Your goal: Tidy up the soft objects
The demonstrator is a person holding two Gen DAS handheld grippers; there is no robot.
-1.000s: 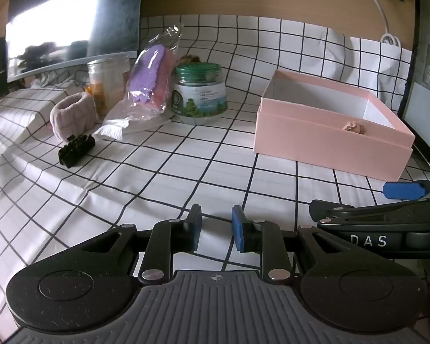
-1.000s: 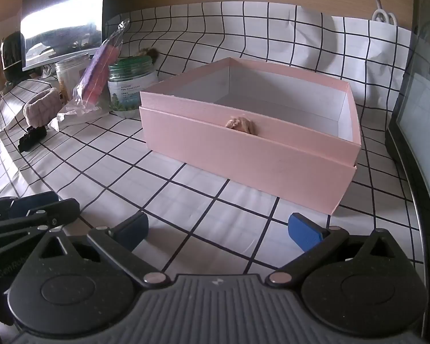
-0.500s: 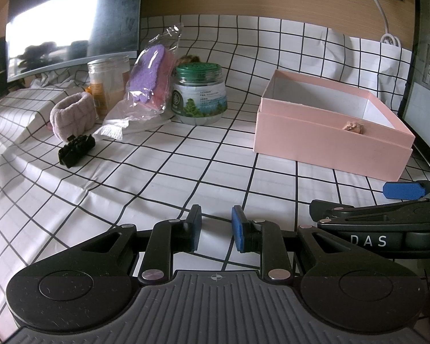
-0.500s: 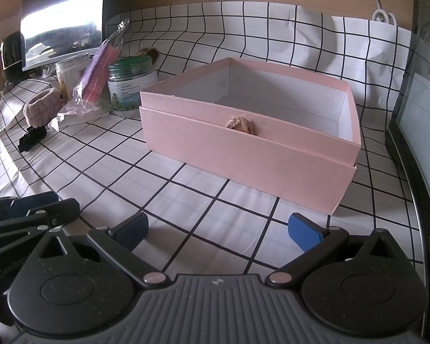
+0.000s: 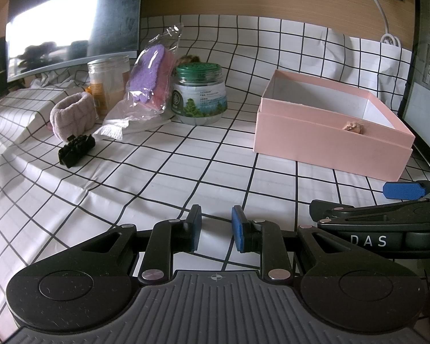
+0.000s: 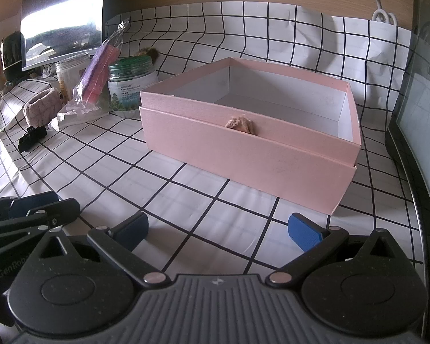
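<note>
An open pink box (image 5: 329, 143) (image 6: 243, 149) stands on the checked cloth at the right, with a small tan soft thing (image 6: 240, 124) (image 5: 353, 127) peeking over its front wall. At the far left lie a pink fluffy wristband (image 5: 73, 114) (image 6: 41, 109) and a plastic bag of purple and pink soft cloths (image 5: 152, 83) (image 6: 99, 77). My left gripper (image 5: 215, 226) hangs low over the cloth, jaws narrowly apart and empty. My right gripper (image 6: 218, 229) is wide open and empty in front of the box.
A black hair claw (image 5: 76, 150) lies by the wristband. A green-lidded jar (image 5: 199, 93) and a clear jar (image 5: 109, 83) stand behind. A monitor (image 5: 71, 23) is at the back left, a white cable (image 5: 387, 34) at the back right, a dark screen edge (image 6: 410, 157) at the right.
</note>
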